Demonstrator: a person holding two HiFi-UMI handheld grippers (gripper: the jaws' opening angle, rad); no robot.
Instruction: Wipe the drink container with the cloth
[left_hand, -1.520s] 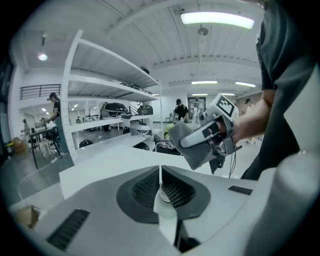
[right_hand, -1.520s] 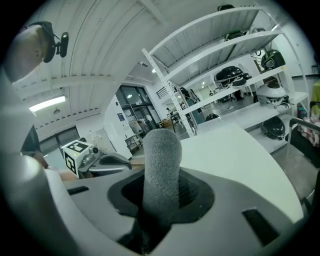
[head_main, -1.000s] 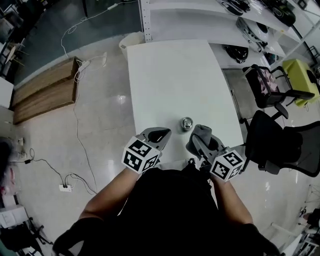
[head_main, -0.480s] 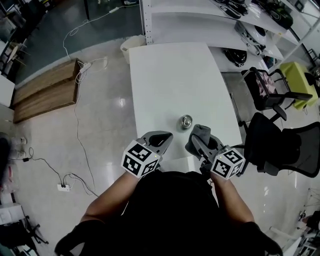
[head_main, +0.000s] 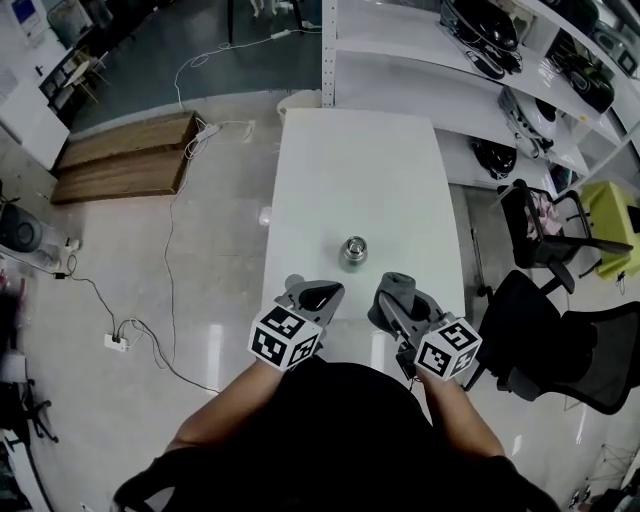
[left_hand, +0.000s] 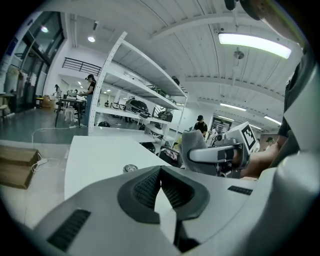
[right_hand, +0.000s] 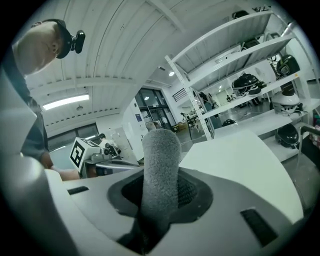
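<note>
Right gripper pinches a grey cloth at the near end of a white table. The head view shows the cloth only as a lump at the tip. The right gripper view, looking along its own jaws, shows it as a fuzzy roll standing up between the pads, which press on it from both sides. The left gripper is held level beside the right one. Its own view shows the jaws pressed together, the ribbed pads meeting at the tip with nothing between them. The drink container, a small round metal vessel, stands upright on the table just ahead of the two grippers and apart from both. The left gripper view catches it low past the closed jaws. White shelving loaded with helmets runs behind the table. Black office chairs stand to the right. Wooden boards and loose cables lie on the glossy floor to the left.
</note>
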